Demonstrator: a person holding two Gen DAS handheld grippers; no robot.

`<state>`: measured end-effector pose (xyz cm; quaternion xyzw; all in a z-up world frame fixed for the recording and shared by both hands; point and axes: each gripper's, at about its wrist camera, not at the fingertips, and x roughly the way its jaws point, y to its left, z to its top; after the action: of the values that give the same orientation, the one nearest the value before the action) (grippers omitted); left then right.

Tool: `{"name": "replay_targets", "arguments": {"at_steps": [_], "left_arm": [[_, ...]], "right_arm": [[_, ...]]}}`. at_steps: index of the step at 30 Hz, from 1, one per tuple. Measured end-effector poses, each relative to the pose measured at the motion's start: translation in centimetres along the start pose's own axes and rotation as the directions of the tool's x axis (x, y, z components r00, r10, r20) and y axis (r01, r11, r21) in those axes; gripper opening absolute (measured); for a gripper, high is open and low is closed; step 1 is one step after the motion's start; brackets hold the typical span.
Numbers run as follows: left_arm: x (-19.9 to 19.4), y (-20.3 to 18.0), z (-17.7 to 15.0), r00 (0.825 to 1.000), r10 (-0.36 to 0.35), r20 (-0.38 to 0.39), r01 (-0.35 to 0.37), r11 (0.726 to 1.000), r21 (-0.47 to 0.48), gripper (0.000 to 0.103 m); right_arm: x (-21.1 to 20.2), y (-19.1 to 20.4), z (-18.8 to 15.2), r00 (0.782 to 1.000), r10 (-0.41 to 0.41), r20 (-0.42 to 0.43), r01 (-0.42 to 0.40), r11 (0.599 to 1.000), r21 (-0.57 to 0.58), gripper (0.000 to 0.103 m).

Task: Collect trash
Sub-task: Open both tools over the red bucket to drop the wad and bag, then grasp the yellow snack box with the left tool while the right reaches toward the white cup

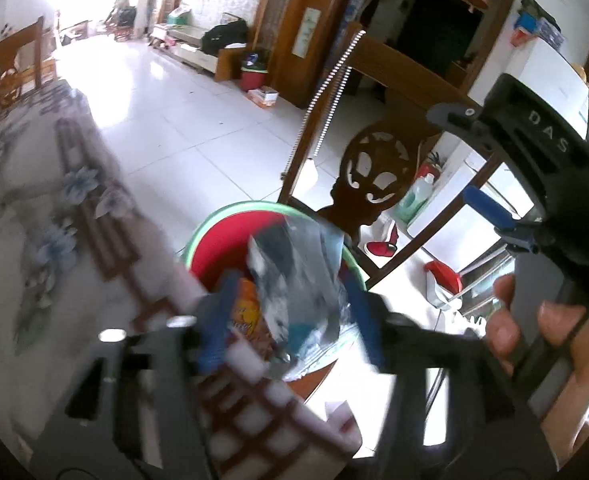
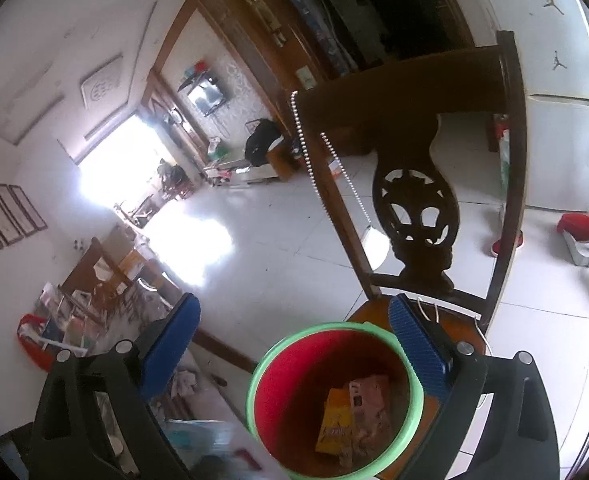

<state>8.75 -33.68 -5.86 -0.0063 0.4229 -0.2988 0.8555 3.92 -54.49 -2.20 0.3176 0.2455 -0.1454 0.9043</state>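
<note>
Left wrist view: my left fingers (image 1: pixel 290 320), blue-padded, part open with a clear plastic bag (image 1: pixel 298 280) between them; blur hides whether the pads press it. The bag hangs over the bin (image 1: pixel 230 236), red inside, green-rimmed. Desk (image 1: pixel 34 208) edge with floral cloth runs along the left. My right fingers (image 1: pixel 490 216) sit at the right, a hand (image 1: pixel 542 332) on the handle. Beyond: carved chair (image 1: pixel 374 172), white tiled floor (image 1: pixel 174 112).

Right wrist view: my right fingers (image 2: pixel 294 344) wide apart, holding nothing, above the bin (image 2: pixel 334 400). An orange packet (image 2: pixel 334 420) and pale wrapper (image 2: pixel 368 396) lie at its bottom. Chair (image 2: pixel 414 208) behind it; fridge (image 2: pixel 562 120) far right.
</note>
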Motion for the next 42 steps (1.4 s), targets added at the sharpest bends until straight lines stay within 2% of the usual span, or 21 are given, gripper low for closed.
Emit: {"name": "replay_targets", "arguments": {"at_steps": [4, 6, 8, 10, 12, 14, 16, 19, 21, 24, 25, 27, 28, 30, 33, 35, 37, 39, 41, 42], "left_arm": [[-0.9, 0.0, -0.2, 1.0, 0.019, 0.01, -0.019, 1.0, 0.011, 0.067], [-2.7, 1.2, -0.7, 1.0, 0.003, 0.029, -0.002, 0.999, -0.036, 0.07], [-4.6, 2.7, -1.2, 0.998, 0.028, 0.057, -0.024, 0.997, -0.069, 0.075], [-6.5, 4.5, -2.1, 0.994, 0.073, 0.077, -0.065, 0.993, -0.097, 0.076], [-8.8, 7.4, -3.5, 0.985, 0.148, 0.083, -0.136, 0.981, -0.142, 0.077], [-11.3, 10.8, -5.1, 0.967, 0.244, 0.071, -0.227, 0.955, -0.189, 0.077], [-13.7, 14.0, -6.4, 0.945, 0.324, 0.053, -0.303, 0.923, -0.239, 0.077], [-18.0, 19.3, -8.4, 0.894, 0.447, 0.027, -0.416, 0.853, -0.316, 0.077], [-21.0, 22.6, -9.4, 0.842, 0.539, -0.003, -0.509, 0.793, -0.337, 0.078], [-23.9, 27.2, -10.0, 0.781, 0.622, -0.056, -0.599, 0.72, -0.349, 0.082], [-24.5, 29.0, -10.0, 0.747, 0.66, -0.081, -0.643, 0.688, -0.336, 0.082], [-24.8, 31.2, -10.1, 0.72, 0.685, -0.112, -0.681, 0.666, -0.304, 0.082], [-24.6, 32.3, -10.3, 0.716, 0.685, -0.137, -0.69, 0.664, -0.287, 0.082], [-24.0, 34.3, -10.8, 0.722, 0.67, -0.174, -0.69, 0.676, -0.259, 0.082], [-22.8, 36.1, -11.3, 0.71, 0.672, -0.21, -0.704, 0.668, -0.243, 0.082], [-22.4, 37.1, -11.8, 0.72, 0.657, -0.224, -0.694, 0.67, -0.265, 0.082], [-22.0, 38.1, -12.3, 0.731, 0.637, -0.245, -0.683, 0.675, -0.28, 0.081], [-21.5, 38.9, -12.8, 0.732, 0.626, -0.269, -0.681, 0.676, -0.28, 0.078], [-21.0, 39.5, -13.2, 0.735, 0.611, -0.293, -0.678, 0.677, -0.287, 0.055], [-21.0, 39.8, -13.4, 0.74, 0.604, -0.296, -0.672, 0.68, -0.294, 0.052]], "right_arm": [[1.1, 1.2, -0.3, 0.998, 0.011, -0.054, -0.014, 0.999, -0.049, 0.092], [1.1, 2.3, -0.7, 0.997, 0.035, -0.069, -0.041, 0.995, -0.086, 0.092], [1.3, 3.6, -1.3, 0.996, 0.039, -0.086, -0.052, 0.988, -0.148, 0.092], [1.6, 5.0, -2.0, 0.992, 0.054, -0.117, -0.077, 0.977, -0.199, 0.092], [2.0, 6.0, -2.8, 0.985, 0.069, -0.158, -0.104, 0.969, -0.225, 0.092], [2.2, 7.1, -3.6, 0.977, 0.079, -0.196, -0.127, 0.961, -0.246, 0.093], [2.4, 8.5, -4.6, 0.969, 0.095, -0.228, -0.157, 0.95, -0.271, 0.093], [2.4, 10.8, -6.0, 0.956, 0.121, -0.266, -0.203, 0.929, -0.309, 0.094], [2.3, 12.3, -7.1, 0.943, 0.144, -0.3, -0.241, 0.918, -0.316, 0.095], [2.1, 15.0, -9.1, 0.919, 0.177, -0.353, -0.3, 0.894, -0.333, 0.095], [2.0, 15.8, -9.6, 0.913, 0.182, -0.364, -0.313, 0.885, -0.345, 0.095], [1.9, 17.7, -11.1, 0.902, 0.19, -0.387, -0.342, 0.862, -0.374, 0.095], [1.9, 18.6, -11.9, 0.896, 0.191, -0.402, -0.356, 0.85, -0.389, 0.095], [2.2, 20.4, -13.6, 0.88, 0.174, -0.441, -0.375, 0.824, -0.425, 0.095], [2.7, 23.1, -16.5, 0.861, 0.144, -0.487, -0.405, 0.773, -0.488, 0.095], [2.9, 25.1, -18.2, 0.849, 0.143, -0.508, -0.444, 0.714, -0.541, 0.095], [2.9, 26.8, -19.4, 0.85, 0.142, -0.507, -0.46, 0.667, -0.585, 0.095], [3.4, 27.7, -20.6, 0.84, 0.142, -0.524, -0.48, 0.644, -0.595, 0.095], [3.7, 28.2, -21.7, 0.823, 0.139, -0.55, -0.498, 0.642, -0.583, 0.095], [4.0, 28.5, -22.1, 0.814, 0.137, -0.565, -0.507, 0.642, -0.575, 0.095]]}}
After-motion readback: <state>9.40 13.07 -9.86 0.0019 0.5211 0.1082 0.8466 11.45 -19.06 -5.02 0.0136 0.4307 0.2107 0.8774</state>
